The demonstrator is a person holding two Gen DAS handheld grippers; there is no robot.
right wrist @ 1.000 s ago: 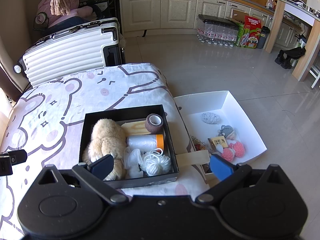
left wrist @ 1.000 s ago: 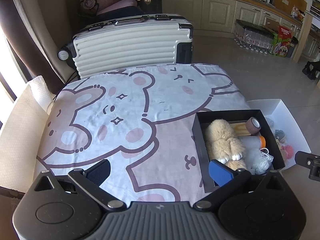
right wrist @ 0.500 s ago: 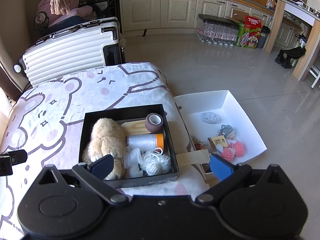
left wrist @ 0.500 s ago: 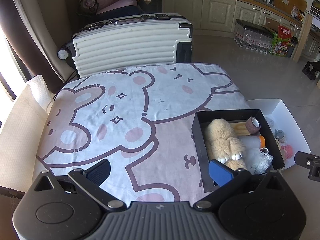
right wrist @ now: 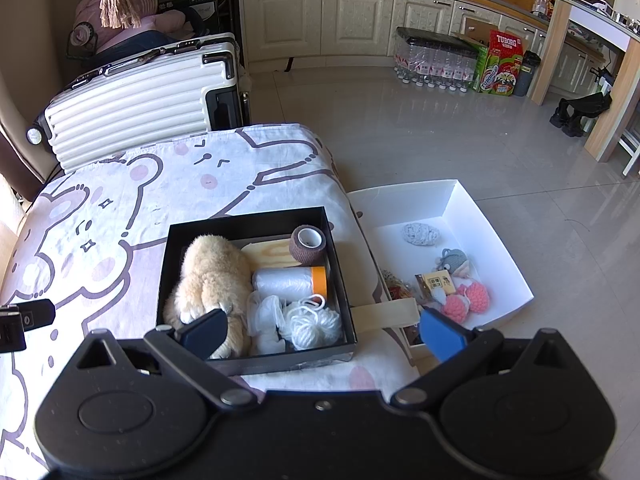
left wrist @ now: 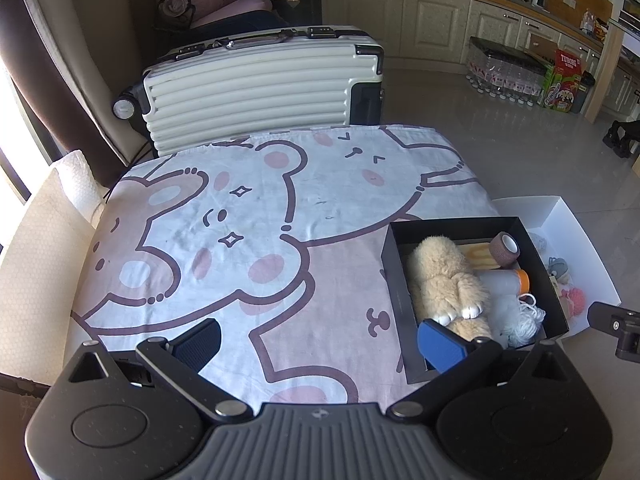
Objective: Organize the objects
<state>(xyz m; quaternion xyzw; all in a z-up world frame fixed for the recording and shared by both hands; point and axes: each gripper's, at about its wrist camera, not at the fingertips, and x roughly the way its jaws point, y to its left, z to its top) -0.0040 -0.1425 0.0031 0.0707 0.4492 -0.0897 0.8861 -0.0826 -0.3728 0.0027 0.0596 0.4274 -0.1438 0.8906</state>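
Nothing has shifted since the earlier frames: both grippers hang where they were, and every item lies as it did.

Taking the black box as the landmark, the right gripper hovers just on its near side, jaws spread wide and holding nothing; one pad sits over the box's near-left corner and the other reaches past its right wall. The spread looks wide enough for any single item, so the pose reads as waiting to choose rather than committed to a grasp. The left gripper hangs left of the box over bare cloth, jaws likewise wide apart and empty, probably kept clear so the right can work.

Inside the box, nearest, lie a tangle of white yarn and a crumpled clear bag touching it. The plush toy fills the left half lengthwise. Right of it a roll of plastic bags with an orange end lies on its side, and behind that a brown tape roll leans on a wooden board. The packing is tight, with the long items set parallel to fit.

Right of the box and lower, on the floor, stands a white tray with small things loose in it: pink knitted balls, a grey knitted figure and a grey knitted pad. These appear to be what is left to sort.

Beyond the box the bear-print cloth runs on, and behind it a cream suitcase lies on its side.
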